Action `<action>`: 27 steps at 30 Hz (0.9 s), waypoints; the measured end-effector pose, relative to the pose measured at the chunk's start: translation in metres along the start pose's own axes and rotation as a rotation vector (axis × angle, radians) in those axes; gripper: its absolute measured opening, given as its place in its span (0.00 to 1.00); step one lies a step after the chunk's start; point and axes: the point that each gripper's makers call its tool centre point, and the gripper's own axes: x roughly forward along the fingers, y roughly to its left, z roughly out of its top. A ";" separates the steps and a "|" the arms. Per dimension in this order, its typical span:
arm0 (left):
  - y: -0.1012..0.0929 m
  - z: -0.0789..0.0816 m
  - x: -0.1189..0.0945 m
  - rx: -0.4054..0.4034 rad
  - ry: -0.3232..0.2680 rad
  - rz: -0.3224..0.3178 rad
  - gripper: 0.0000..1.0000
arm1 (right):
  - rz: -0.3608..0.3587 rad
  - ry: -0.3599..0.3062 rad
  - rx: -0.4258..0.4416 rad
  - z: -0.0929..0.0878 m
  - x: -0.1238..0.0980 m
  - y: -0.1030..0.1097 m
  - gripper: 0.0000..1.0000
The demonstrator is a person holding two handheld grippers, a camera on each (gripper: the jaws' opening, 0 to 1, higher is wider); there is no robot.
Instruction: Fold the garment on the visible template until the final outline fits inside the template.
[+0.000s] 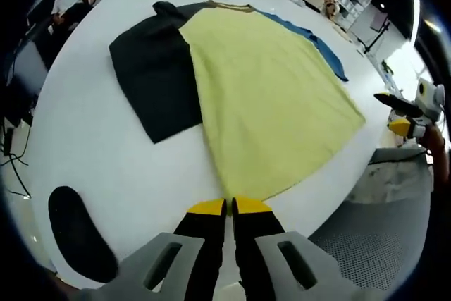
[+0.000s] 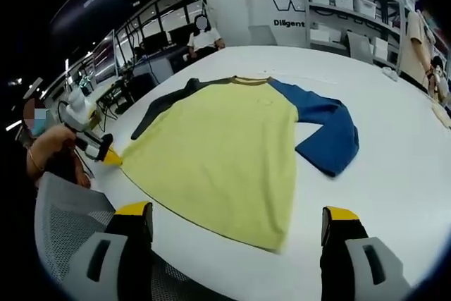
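Note:
A long-sleeved shirt point(image 1: 268, 96) lies flat on the white table point(image 1: 91, 153), with a yellow body, a dark sleeve point(image 1: 155, 75) and a blue sleeve point(image 1: 317, 40). My left gripper point(image 1: 229, 206) sits at the near hem corner, its yellow tips pressed together on the cloth edge. In the right gripper view it is at the shirt's left hem corner point(image 2: 111, 154), held by a hand. My right gripper point(image 2: 236, 216) stands wide open at the table edge in front of the yellow hem point(image 2: 232, 223), holding nothing. The blue sleeve point(image 2: 328, 135) lies spread to the right. The right gripper point(image 1: 402, 114) also enters the left gripper view at the far right.
A dark elongated patch point(image 1: 77, 234) lies on the table near my left gripper. A grey mesh chair point(image 1: 373, 244) stands beside the table edge. People sit and stand beyond the table's far side point(image 2: 204, 37), with shelving point(image 2: 352, 12) behind.

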 end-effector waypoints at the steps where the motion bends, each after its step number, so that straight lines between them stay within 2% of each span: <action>1: 0.000 0.000 0.000 0.001 -0.001 0.000 0.03 | 0.000 -0.004 -0.003 0.001 0.000 0.000 0.99; 7: 0.001 0.000 -0.002 0.022 -0.012 0.007 0.08 | -0.007 -0.017 -0.026 0.005 -0.003 -0.004 0.99; 13: -0.001 0.011 -0.009 0.005 -0.089 -0.008 0.30 | -0.018 -0.031 -0.041 0.013 -0.006 -0.013 0.99; 16: -0.005 0.021 -0.016 0.005 -0.166 -0.023 0.45 | -0.018 -0.045 -0.032 0.018 -0.007 -0.017 0.99; 18: -0.009 0.023 -0.020 0.017 -0.178 -0.041 0.53 | -0.016 -0.049 -0.028 0.020 -0.008 -0.020 0.99; 20: -0.019 0.028 -0.023 -0.003 -0.214 -0.108 0.55 | -0.019 -0.054 -0.034 0.023 -0.010 -0.023 0.99; 22: -0.021 0.030 -0.027 -0.001 -0.233 -0.110 0.57 | -0.019 -0.056 -0.035 0.024 -0.011 -0.025 0.99; 27: -0.025 0.034 -0.033 0.064 -0.252 -0.087 0.74 | -0.012 -0.068 -0.037 0.028 -0.012 -0.027 0.99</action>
